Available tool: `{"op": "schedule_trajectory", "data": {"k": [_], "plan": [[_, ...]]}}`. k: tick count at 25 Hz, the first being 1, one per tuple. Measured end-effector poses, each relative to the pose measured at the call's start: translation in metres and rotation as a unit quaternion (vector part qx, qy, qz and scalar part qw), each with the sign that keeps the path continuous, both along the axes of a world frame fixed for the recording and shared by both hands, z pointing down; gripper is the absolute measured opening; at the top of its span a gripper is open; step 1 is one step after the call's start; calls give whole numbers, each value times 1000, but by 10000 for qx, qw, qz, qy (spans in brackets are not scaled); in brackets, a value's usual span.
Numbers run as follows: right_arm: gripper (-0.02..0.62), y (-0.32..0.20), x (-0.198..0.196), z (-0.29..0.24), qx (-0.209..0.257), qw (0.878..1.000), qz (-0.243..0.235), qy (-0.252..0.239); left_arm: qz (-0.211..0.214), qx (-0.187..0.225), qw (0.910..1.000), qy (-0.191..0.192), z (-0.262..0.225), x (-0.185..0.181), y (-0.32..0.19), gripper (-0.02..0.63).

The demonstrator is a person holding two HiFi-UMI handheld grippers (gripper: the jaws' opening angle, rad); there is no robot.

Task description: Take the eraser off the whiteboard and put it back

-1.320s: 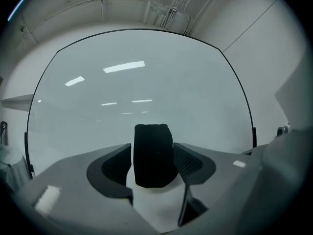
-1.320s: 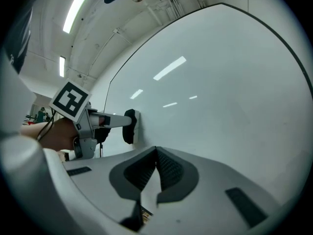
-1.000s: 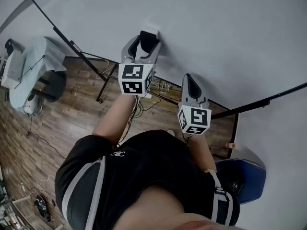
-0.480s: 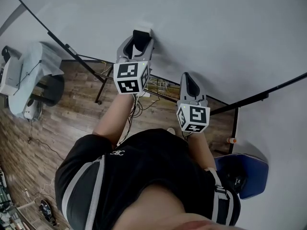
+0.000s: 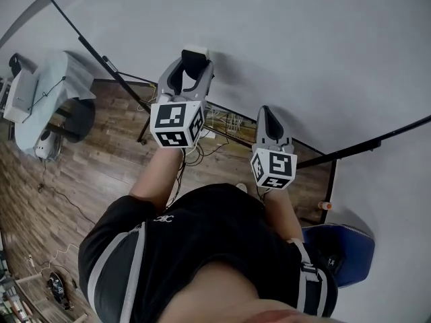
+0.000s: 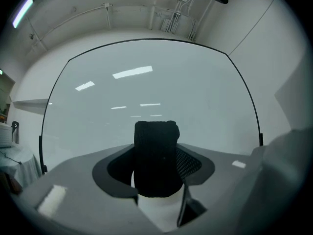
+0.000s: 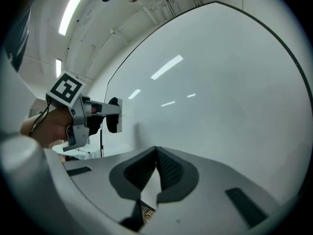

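Note:
A black-and-white eraser sits between the jaws of my left gripper, which is shut on it. In the left gripper view the eraser stands upright in front of the whiteboard, black part up and white part below. The right gripper view shows the held eraser a small gap off the whiteboard. My right gripper hovers level to the right of the left one, close to the whiteboard. Its jaws are shut with nothing between them.
The whiteboard's black frame and stand legs run across the wooden floor below. Loose cables lie under the board. A grey covered piece of furniture stands at the left and a blue seat at the lower right.
My left gripper has drawn back from the whiteboard toward the person and slightly left, taking the eraser with it. The right gripper has stayed where it was.

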State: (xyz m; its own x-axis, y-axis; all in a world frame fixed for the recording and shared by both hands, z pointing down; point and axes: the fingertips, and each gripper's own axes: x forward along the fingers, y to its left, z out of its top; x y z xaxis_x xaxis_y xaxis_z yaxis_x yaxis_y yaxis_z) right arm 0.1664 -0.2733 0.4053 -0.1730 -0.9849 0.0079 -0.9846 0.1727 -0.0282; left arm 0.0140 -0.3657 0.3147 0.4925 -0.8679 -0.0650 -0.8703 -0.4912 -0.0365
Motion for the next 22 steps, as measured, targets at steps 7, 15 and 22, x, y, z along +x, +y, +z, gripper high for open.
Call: {"op": "schedule_trajectory", "data": {"k": [7,15,22], "plan": [[5,-3,-32,-20,526,9980,-295,-171,-563,-111,9983,80,10,-70,20,238],[5,-14,-74,-26,640,9958,-638,-150,-1070,-483,9928,224,52,-142,53,238],[5,-17,-104,-22,495,9935,-1017,-155,-1199,-584,9908,237,70,-162,68,238]]}}
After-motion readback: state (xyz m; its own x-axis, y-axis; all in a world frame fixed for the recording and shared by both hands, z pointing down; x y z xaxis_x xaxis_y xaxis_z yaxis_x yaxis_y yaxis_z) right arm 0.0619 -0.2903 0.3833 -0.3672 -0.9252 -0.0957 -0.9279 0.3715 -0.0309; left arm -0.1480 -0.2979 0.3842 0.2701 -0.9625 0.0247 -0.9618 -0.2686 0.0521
